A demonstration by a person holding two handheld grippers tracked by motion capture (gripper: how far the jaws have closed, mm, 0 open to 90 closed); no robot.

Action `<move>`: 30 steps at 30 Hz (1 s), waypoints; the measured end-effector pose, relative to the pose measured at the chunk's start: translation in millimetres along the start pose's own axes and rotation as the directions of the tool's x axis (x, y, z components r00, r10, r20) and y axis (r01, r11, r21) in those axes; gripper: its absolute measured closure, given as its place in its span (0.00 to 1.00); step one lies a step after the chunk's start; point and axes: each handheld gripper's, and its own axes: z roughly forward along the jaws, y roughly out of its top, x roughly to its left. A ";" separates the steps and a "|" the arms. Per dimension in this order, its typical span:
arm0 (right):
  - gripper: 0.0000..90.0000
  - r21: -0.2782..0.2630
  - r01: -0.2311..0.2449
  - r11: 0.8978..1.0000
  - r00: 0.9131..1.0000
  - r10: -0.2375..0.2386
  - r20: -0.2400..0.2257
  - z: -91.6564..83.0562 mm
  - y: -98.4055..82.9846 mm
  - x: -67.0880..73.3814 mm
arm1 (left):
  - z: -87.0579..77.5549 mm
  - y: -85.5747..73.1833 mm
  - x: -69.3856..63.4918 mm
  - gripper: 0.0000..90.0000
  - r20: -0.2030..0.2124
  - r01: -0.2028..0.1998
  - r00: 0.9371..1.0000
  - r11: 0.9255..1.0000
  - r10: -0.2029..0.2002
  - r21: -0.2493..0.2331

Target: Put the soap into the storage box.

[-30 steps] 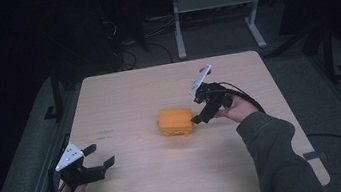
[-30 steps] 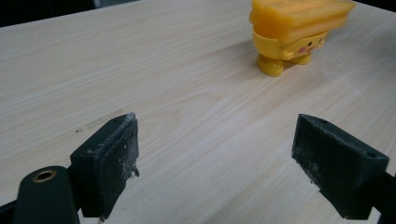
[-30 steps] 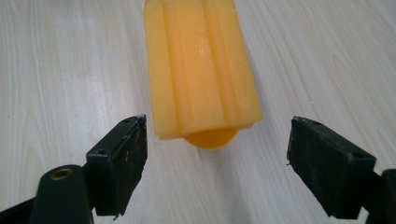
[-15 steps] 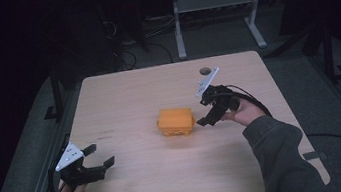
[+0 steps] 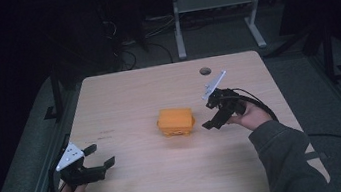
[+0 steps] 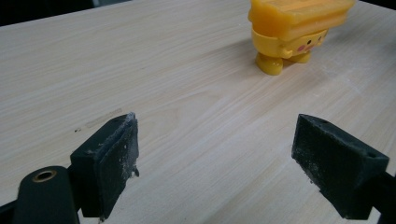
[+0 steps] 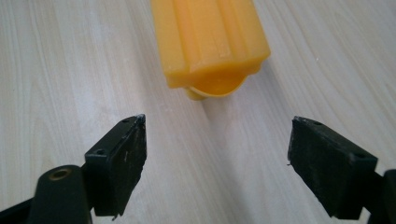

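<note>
I am holding the left gripper at the lower left of the high view over the pale wooden table, its jaws spread wide with nothing between them. At mid-frame the small yellow-orange plastic toy block with a painted face is sitting on the tabletop. Just right of it I am keeping the right gripper near but apart from the toy, jaws gaping and empty.

My worktop is made of light wood with rounded corners. A yellow toy sits on it, near the middle. The toy has a flat ribbed top, little round feet and a small face with pink cheeks. Far behind the toy, near the back edge, there is a small round hole in the wood.
</note>
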 end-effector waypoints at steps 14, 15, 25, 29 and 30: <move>0.23 -0.026 -0.027 0.999 1.000 0.027 0.002 -3.7 -19.4 2.2 | 0.2 0.1 -0.6 0.16 0.002 -0.001 1.000 1.000 0.001 0.003; 0.23 -0.024 -0.029 0.999 1.000 0.029 0.004 -4.0 -20.4 2.7 | 0.4 0.1 -0.8 0.16 0.001 0.000 1.000 1.000 0.000 0.002; 0.23 -0.023 -0.052 0.998 0.999 0.052 0.009 -4.4 -35.0 4.5 | 0.6 0.1 -1.1 0.16 0.002 -0.001 1.000 1.000 0.001 0.004; 0.23 -0.029 -0.055 0.998 0.998 0.055 0.014 -5.1 -38.6 5.4 | 0.9 0.1 -1.4 0.16 0.003 -0.002 1.000 1.000 0.002 0.002; 0.23 -0.027 -0.064 0.998 0.998 0.065 0.010 -5.6 -39.8 6.1 | 1.0 0.1 -1.6 0.16 0.004 -0.003 1.000 1.000 0.003 0.002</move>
